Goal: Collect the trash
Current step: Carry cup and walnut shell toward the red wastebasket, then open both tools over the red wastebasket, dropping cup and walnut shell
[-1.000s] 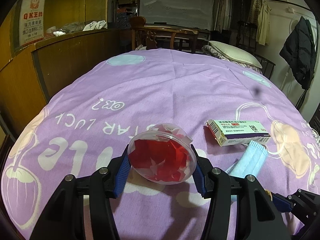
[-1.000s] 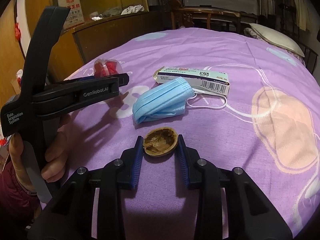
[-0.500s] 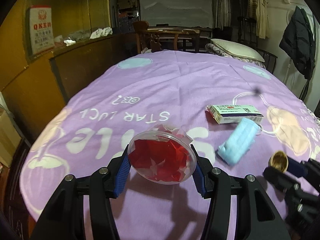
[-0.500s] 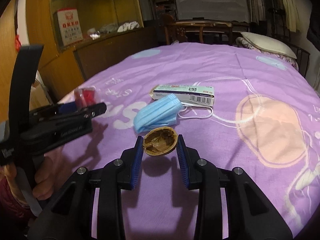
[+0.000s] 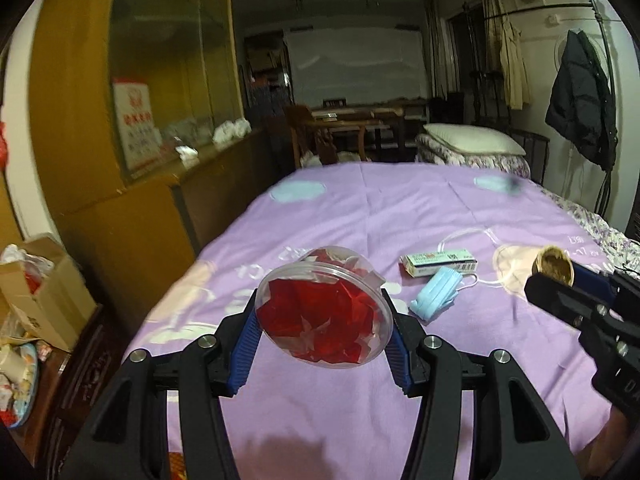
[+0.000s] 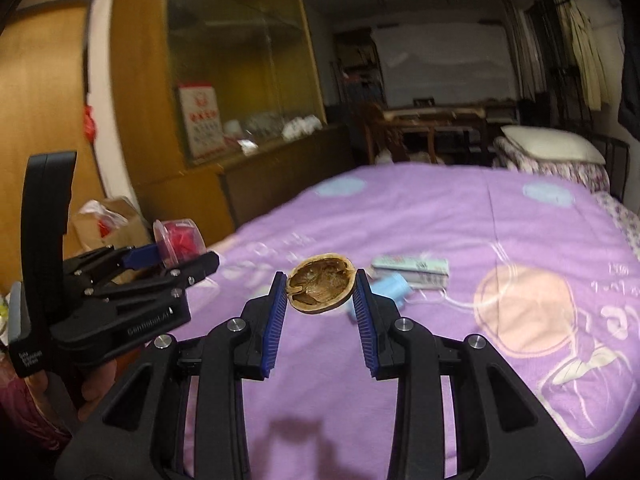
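Note:
My left gripper (image 5: 324,316) is shut on a clear plastic cup with red scraps (image 5: 323,318) and holds it in the air above the near end of the purple bedspread (image 5: 400,216). It also shows in the right wrist view (image 6: 180,240). My right gripper (image 6: 321,289) is shut on a walnut half-shell (image 6: 321,288), raised over the bed; the shell shows in the left wrist view (image 5: 555,266) too. A blue face mask (image 5: 438,295) and a white medicine box (image 5: 440,263) lie on the bedspread, touching each other.
A cardboard box with rubbish (image 5: 40,280) stands on the floor left of the bed, beside a wooden cabinet (image 5: 140,216). A pillow (image 5: 472,144) lies at the bed's far end. A dark coat (image 5: 580,96) hangs at the right.
Both grippers have risen and pulled back toward the near end of the bed with their loads. The mask and box now lie farther off and the floor box has come into view.

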A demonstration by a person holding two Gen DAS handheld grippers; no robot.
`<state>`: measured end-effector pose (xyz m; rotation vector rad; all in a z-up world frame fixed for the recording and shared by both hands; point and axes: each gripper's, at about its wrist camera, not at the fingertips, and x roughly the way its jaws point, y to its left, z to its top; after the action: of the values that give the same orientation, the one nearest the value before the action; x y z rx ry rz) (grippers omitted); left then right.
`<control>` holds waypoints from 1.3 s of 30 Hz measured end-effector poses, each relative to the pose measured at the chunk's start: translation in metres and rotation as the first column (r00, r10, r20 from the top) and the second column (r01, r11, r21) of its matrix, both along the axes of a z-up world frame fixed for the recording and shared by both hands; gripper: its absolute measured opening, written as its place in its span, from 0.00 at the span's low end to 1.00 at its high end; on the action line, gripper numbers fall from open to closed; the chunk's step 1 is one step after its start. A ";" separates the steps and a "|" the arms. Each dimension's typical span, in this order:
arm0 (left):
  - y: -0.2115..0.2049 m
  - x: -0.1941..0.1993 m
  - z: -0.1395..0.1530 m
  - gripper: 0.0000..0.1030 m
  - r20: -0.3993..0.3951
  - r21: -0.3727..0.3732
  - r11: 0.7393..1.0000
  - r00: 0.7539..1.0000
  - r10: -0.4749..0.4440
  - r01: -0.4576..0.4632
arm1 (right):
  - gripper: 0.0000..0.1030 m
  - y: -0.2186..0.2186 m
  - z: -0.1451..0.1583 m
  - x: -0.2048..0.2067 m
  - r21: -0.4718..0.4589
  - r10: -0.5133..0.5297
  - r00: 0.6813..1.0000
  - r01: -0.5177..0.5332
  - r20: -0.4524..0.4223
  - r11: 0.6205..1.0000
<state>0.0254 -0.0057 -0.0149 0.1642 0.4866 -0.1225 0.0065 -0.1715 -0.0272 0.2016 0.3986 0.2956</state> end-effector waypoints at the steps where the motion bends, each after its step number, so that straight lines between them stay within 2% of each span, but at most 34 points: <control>1: 0.004 -0.007 0.004 0.53 0.011 0.003 1.000 1.000 0.007 -0.007 | 0.33 0.003 0.005 -0.004 0.004 0.010 1.000 -0.010 0.012 1.000; 8: 0.042 -0.055 0.030 0.53 0.075 -0.006 0.998 0.995 0.064 -0.063 | 0.33 0.030 0.036 -0.042 0.003 0.091 0.992 -0.092 0.082 0.996; 14: 0.089 -0.079 0.026 0.53 0.049 -0.020 0.993 0.992 0.114 -0.113 | 0.33 0.062 0.046 -0.058 -0.019 0.170 0.982 -0.169 0.080 0.985; 19: 0.140 -0.080 0.002 0.53 -0.040 -0.038 0.982 0.982 0.183 -0.184 | 0.33 0.092 0.040 -0.054 -0.051 0.229 0.973 -0.227 0.039 0.973; 22: 0.174 -0.075 -0.022 0.53 -0.111 -0.047 0.971 0.967 0.228 -0.235 | 0.33 0.111 0.029 -0.049 -0.076 0.260 0.966 -0.259 -0.001 0.963; 29: 0.235 -0.051 -0.093 0.53 -0.298 -0.076 0.944 0.911 0.285 -0.320 | 0.33 0.148 -0.006 -0.024 -0.113 0.310 0.942 -0.324 -0.125 0.939; 31: 0.245 -0.046 -0.113 0.67 -0.353 -0.086 0.943 0.895 0.272 -0.320 | 0.33 0.158 -0.016 -0.016 -0.114 0.323 0.933 -0.343 -0.159 0.933; 32: 0.249 -0.043 -0.122 0.81 -0.377 -0.090 0.940 0.885 0.272 -0.328 | 0.33 0.165 -0.021 -0.012 -0.114 0.332 0.926 -0.354 -0.178 0.928; 33: 0.255 -0.041 -0.129 0.89 -0.390 -0.094 0.935 0.877 0.281 -0.342 | 0.33 0.172 -0.026 -0.007 -0.114 0.342 0.919 -0.368 -0.197 0.923; 37: 0.278 -0.043 -0.143 0.94 -0.410 -0.097 0.909 0.849 0.334 -0.405 | 0.33 0.201 -0.045 0.006 -0.116 0.390 0.880 -0.431 -0.270 0.895; 39: 0.294 -0.042 -0.147 0.94 -0.412 -0.081 0.887 0.826 0.385 -0.454 | 0.33 0.214 -0.054 0.010 -0.115 0.412 0.861 -0.461 -0.298 0.880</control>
<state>-0.0165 0.2881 -0.1616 -0.1510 0.8935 0.2457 0.0161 0.0422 -0.0808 -0.0369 0.7388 0.6847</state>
